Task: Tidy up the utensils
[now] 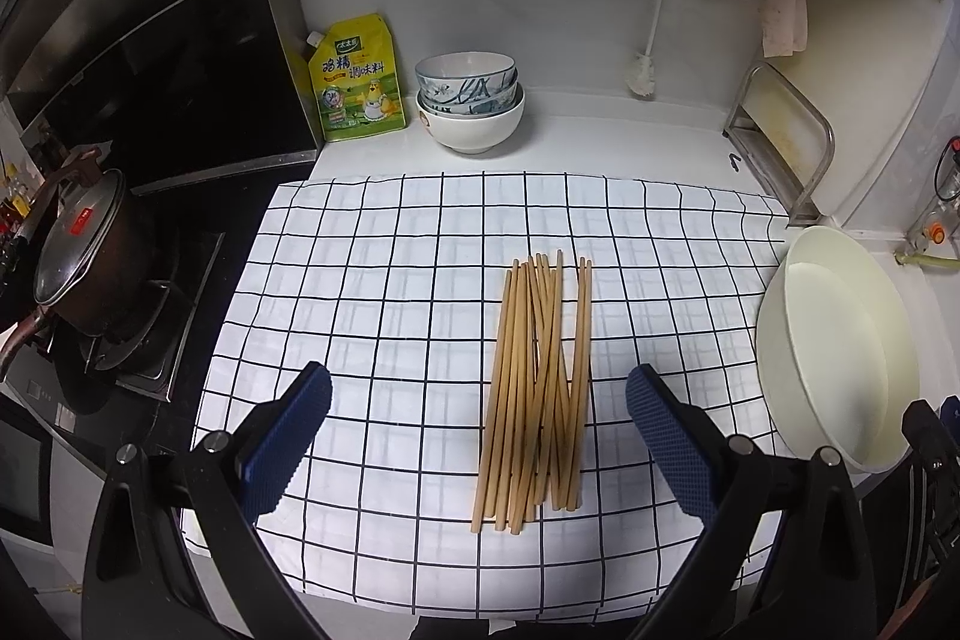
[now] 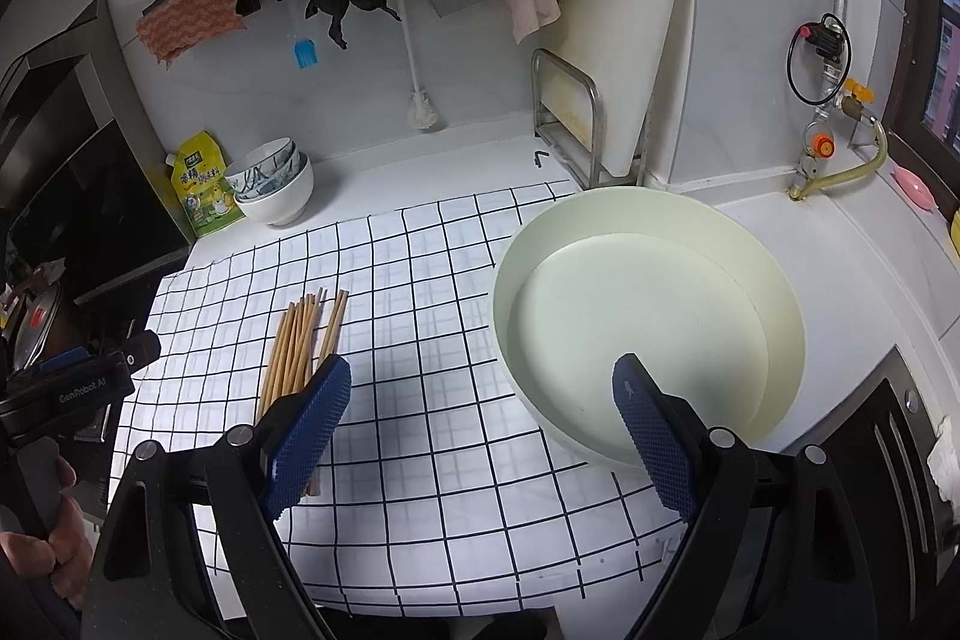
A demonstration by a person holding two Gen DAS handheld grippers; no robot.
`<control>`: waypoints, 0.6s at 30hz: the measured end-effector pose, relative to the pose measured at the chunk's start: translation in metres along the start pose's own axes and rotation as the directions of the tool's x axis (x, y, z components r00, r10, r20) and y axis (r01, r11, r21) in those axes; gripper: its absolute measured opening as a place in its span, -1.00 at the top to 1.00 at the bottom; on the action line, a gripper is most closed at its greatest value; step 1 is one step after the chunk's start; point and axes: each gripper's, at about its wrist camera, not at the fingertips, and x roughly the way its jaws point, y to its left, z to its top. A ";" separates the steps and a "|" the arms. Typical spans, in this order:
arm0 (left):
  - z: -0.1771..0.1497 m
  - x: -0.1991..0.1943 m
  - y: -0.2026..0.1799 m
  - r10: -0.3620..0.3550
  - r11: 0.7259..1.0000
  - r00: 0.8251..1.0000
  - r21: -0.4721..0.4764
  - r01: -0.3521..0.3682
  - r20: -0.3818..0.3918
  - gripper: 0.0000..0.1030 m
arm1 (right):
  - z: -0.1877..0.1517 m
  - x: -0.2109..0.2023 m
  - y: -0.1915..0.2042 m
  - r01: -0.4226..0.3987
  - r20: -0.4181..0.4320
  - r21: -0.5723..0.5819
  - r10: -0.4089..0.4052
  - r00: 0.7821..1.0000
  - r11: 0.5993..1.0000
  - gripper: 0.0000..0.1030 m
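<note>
A loose bundle of pale wooden chopsticks lies lengthwise on the white cloth with a black grid, a few sticks crossing over others. The left gripper hovers above them with its blue-padded fingers spread wide, the bundle's near half between the pads, untouched. The right gripper is also spread and empty; the chopsticks lie to its left, partly hidden behind its left pad. Just right of the cloth sits a round cream plastic basin. Far left, stacked ceramic bowls stand beside a yellow seasoning pouch.
</note>
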 end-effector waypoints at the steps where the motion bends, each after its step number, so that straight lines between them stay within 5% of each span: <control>1: 0.001 0.000 0.001 0.000 1.000 1.000 0.000 0.000 0.000 -0.88 | 0.000 0.000 0.000 0.001 0.001 -0.001 -0.001 1.000 1.000 -0.65; 18: 0.004 0.000 0.000 0.005 1.000 1.000 0.001 -0.005 0.004 -0.88 | 0.000 0.005 -0.002 0.001 -0.011 -0.005 -0.001 1.000 1.000 -0.65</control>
